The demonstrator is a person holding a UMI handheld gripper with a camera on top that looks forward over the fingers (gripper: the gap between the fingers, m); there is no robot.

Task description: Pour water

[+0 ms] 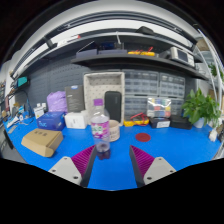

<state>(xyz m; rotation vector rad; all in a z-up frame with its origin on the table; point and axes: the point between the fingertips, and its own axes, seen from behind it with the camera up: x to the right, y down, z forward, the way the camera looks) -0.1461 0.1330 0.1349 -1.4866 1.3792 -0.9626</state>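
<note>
A clear plastic water bottle (99, 128) with a purple cap and a dark base stands upright on the blue table (170, 150), just ahead of my left finger (82, 163). My gripper (112, 162) is open and empty, its two fingers with magenta pads spread wide over the blue surface. The bottle is beyond the fingertips, not between them. A small red disc (143, 137) lies on the table further back, to the right of the bottle.
A tan box (42, 142) lies to the left of the fingers. A blue box (51, 121), a purple container (57, 102), a white crate (104, 93) and a dark speaker-like block (113, 105) stand behind. A green plant (200, 107) is at the right. Shelves run above.
</note>
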